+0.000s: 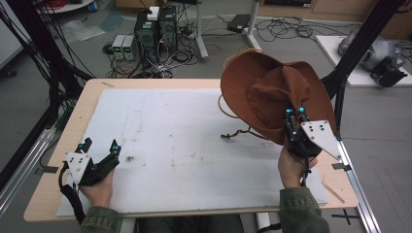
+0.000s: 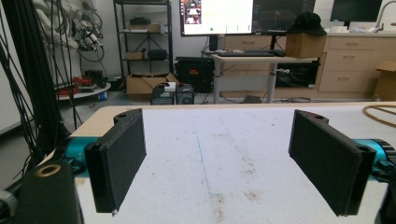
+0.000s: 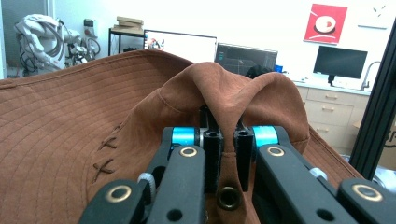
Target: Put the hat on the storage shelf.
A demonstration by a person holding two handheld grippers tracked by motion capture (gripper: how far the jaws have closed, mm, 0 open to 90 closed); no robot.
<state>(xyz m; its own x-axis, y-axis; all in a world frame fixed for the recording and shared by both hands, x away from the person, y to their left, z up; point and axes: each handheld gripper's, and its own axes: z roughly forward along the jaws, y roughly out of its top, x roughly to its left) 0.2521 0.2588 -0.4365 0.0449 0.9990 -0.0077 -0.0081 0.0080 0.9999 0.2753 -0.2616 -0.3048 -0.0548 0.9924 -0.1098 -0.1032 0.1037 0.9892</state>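
**Lifting a brown hat by a pinch of its crown**

Holding: the right gripper (image 1: 295, 112) has its jaws nearly closed on a fold of the hat (image 1: 262, 94), as the right gripper view shows, with cloth bunched between the jaws just above a metal eyelet (image 3: 229, 197). The hat hangs in the air over the right edge of the surface (image 1: 87, 104), brim tilted up toward the far side, clear of the white mat (image 1: 194, 145). Its chin cord (image 1: 238, 134) dangles, the end at or just above the mat.

Left gripper (image 1: 99, 148) rests near the left front corner, jaws wide, nothing between them.

Handling, judged: soft cloth, light, floppy. The crown creases under the pinch and the brim sags, so the hat will swing and change shape when moved. A crown fold gives a firm hold but poor control of the brim; the stitched brim edge looks stiffer and is the better place for a second hold. The loose cord may snag.

Containers: none on the surface.
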